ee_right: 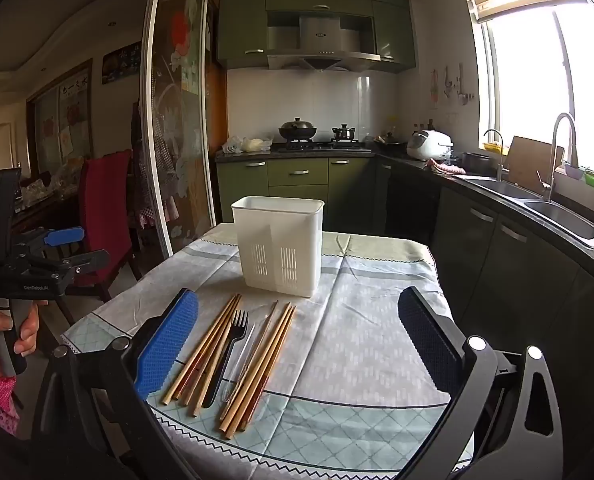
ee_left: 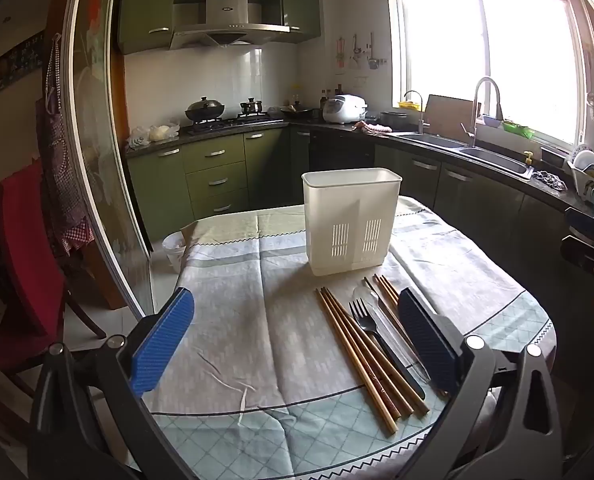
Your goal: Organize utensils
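Left wrist view shows your left gripper (ee_left: 297,338) spread wide, grasping nothing, above the tablecloth (ee_left: 233,320). Your right gripper (ee_right: 297,340) is likewise released and bare. In front of the white utensil holder (ee_left: 351,220), which stands upright on the cloth, lie wooden chopsticks (ee_left: 361,352), 1 black fork (ee_left: 371,334) and 1 clear spoon (ee_left: 381,320), side by side

Rice cooker (ee_left: 344,109), red chair (ee_right: 106,216)
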`<state>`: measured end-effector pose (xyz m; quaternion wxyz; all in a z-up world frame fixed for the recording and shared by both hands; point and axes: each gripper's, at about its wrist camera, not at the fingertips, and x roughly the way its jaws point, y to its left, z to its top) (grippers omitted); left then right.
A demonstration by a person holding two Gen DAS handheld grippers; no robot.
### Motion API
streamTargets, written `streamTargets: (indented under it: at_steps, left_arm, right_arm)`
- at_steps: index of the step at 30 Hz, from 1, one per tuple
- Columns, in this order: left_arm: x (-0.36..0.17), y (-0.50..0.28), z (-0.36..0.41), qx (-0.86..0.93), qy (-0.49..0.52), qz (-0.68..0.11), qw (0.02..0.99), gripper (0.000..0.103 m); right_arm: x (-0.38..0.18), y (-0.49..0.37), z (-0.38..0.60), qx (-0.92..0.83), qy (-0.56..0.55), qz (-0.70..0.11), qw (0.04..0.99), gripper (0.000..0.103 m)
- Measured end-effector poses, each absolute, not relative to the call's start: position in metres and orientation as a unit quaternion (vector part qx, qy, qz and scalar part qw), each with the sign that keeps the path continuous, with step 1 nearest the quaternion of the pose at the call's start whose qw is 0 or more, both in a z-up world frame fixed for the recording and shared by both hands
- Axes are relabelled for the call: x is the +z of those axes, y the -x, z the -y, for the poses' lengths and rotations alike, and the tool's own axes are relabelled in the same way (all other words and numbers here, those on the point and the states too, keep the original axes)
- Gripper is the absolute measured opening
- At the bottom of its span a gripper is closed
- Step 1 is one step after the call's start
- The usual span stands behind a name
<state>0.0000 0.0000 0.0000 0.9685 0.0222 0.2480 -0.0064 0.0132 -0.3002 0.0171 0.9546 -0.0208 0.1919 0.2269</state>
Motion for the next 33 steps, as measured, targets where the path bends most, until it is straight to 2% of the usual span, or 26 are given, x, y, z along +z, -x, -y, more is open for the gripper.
streamTargets:
  at_steps: [33]
  left_arm:
    - [-0.009, -0.002, -0.006, -0.001, -0.022, -0.257, 0.966, 0.097]
  right_arm:
    - [0.009, -0.017, 0.297, 0.228, 0.02, -0.199, 0.953, 0.099]
